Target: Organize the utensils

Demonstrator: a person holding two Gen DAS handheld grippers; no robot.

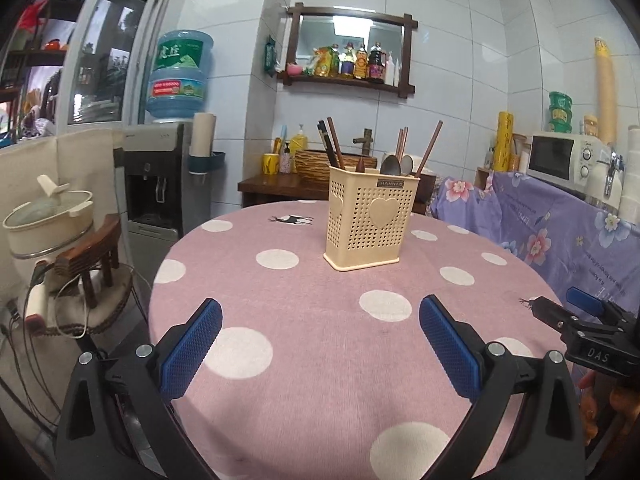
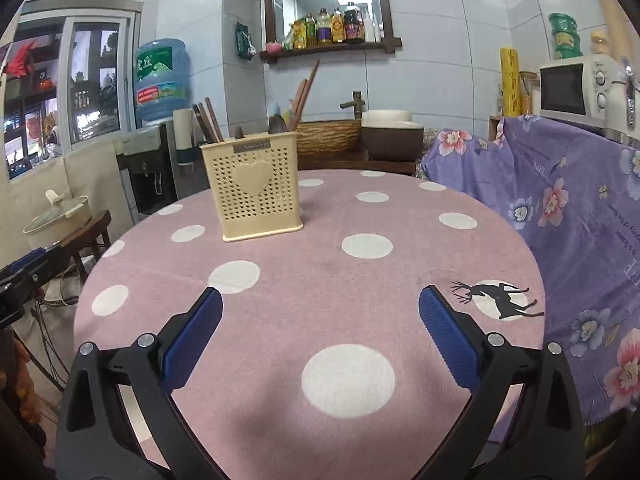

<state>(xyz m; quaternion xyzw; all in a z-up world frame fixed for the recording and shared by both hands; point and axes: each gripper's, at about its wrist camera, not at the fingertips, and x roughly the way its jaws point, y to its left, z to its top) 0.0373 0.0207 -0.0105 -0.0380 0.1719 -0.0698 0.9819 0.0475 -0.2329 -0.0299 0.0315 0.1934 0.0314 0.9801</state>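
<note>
A cream perforated utensil holder (image 1: pixel 366 218) with a heart on its side stands upright on the round pink polka-dot table (image 1: pixel 320 360). Dark chopsticks (image 1: pixel 330 142), brown chopsticks (image 1: pixel 430 146) and spoons (image 1: pixel 396 164) stick out of its top. My left gripper (image 1: pixel 320 320) hovers over the near part of the table, jaws wide open, nothing between the blue pads. In the right wrist view the same holder (image 2: pixel 258 190) stands at the far left of the table (image 2: pixel 320 288). My right gripper (image 2: pixel 320 312) is likewise open and empty, well short of the holder.
The right gripper's tip (image 1: pixel 576 316) pokes into the left wrist view at the right edge. A floral purple cloth (image 2: pixel 560 216) drapes along the table's right side. A stool with a lidded pot (image 1: pixel 48 216) and a water dispenser (image 1: pixel 160 184) stand to the left.
</note>
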